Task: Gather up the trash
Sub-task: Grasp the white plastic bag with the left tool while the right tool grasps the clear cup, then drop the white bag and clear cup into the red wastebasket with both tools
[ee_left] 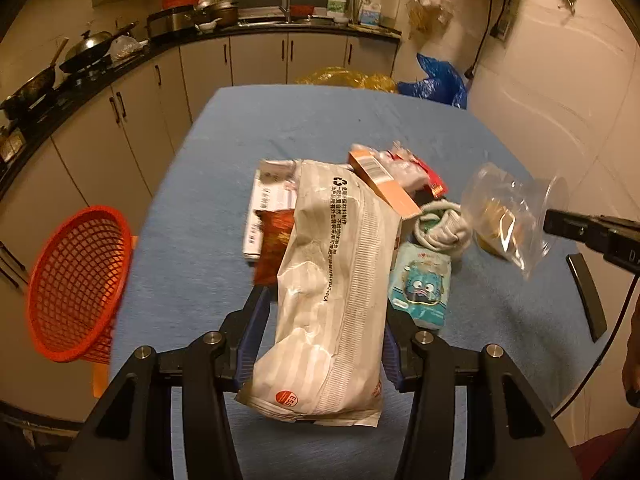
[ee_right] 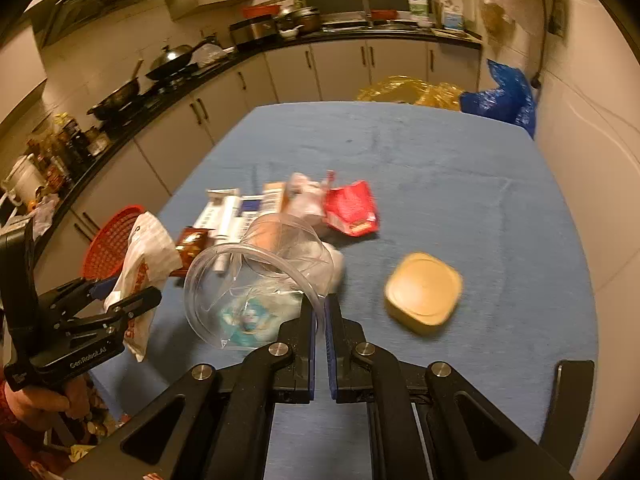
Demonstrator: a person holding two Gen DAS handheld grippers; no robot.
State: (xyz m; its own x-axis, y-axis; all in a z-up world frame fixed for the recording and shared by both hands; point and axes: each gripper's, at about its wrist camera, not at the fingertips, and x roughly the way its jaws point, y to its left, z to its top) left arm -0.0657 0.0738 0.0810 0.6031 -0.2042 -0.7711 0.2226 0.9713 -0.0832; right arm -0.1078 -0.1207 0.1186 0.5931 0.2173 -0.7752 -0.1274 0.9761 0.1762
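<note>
kitchen counters with woks and pots ran behind a table (ee_left: 280, 120) covered in blue cloth, and the trash was heaped near the middle of that table. a red mesh basket (ee_left: 76, 284) was seen just off the table's left edge, tipped on its side; no trash could be made out in it, though little of its inside was shown.

the left gripper (ee_left: 324, 312) was closed on a crumpled white paper bag (ee_left: 332, 280), which was held clear above the cloth between the pads. the right gripper (ee_right: 320, 308) was pinched shut on the rim of a clear plastic cup (ee_right: 256, 276), and the cup was carried off the table, tilted, to the right of the heap.

left on the table were a white box (ee_left: 260, 208), a dark red snack wrapper (ee_left: 276, 240), an orange carton (ee_left: 380, 180), a red packet (ee_right: 352, 208), a coiled white cord (ee_left: 436, 228), and a pale blue cartoon sachet (ee_left: 420, 284), all touching or overlapping one another. a tan square lid (ee_right: 424, 288) lay apart, on the right of the heap.

the task was judged to be at an early stage: two pieces were lifted but not yet dropped in the basket, and most of the heap was untouched. both held pieces would need carrying leftward off the table to the basket.
</note>
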